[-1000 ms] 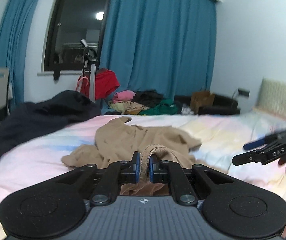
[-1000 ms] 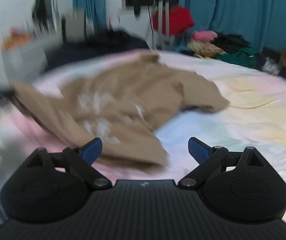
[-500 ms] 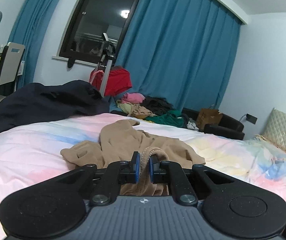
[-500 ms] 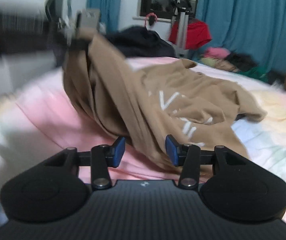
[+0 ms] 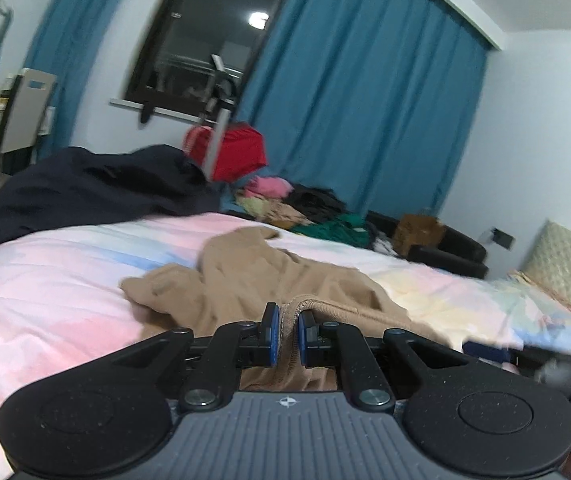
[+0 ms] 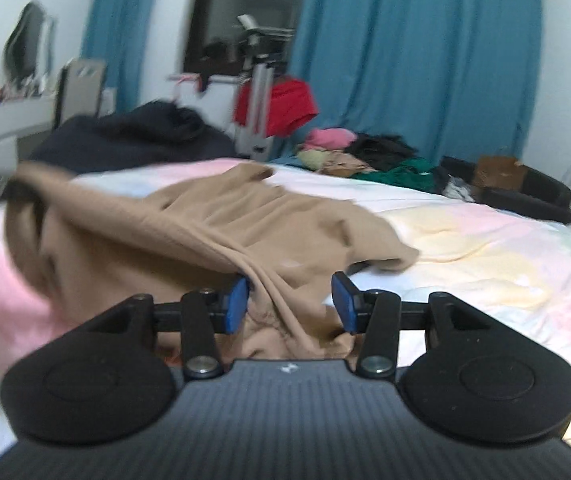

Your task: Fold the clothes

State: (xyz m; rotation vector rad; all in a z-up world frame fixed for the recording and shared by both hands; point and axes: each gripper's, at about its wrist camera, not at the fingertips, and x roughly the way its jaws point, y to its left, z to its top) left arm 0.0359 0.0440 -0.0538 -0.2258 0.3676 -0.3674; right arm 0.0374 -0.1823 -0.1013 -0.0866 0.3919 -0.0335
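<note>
A tan sweatshirt (image 5: pixel 285 280) lies crumpled on the bed with the pastel sheet (image 5: pixel 45 288). My left gripper (image 5: pixel 285 334) is shut on a ribbed edge of it, which stands up between the blue pads. In the right wrist view the sweatshirt (image 6: pixel 213 220) is stretched from a raised corner at the left down to my right gripper (image 6: pixel 291 300). That gripper is open, with a bunched fold of tan cloth lying between its fingers and touching the left pad (image 6: pixel 237 300). The right gripper also shows blurred at the right edge of the left wrist view.
A dark navy garment (image 5: pixel 93 188) is heaped at the bed's far left. Beyond the bed are a red garment on a stand (image 5: pixel 233 156), a pile of mixed clothes (image 5: pixel 309 212), a black sofa (image 5: pixel 445 248), blue curtains and a white chair (image 5: pixel 25 120).
My right gripper has swung in low against the sweatshirt, and a fold now lies between its fingers, which stand wider than half a second ago. The left gripper keeps its grip and has tilted.
</note>
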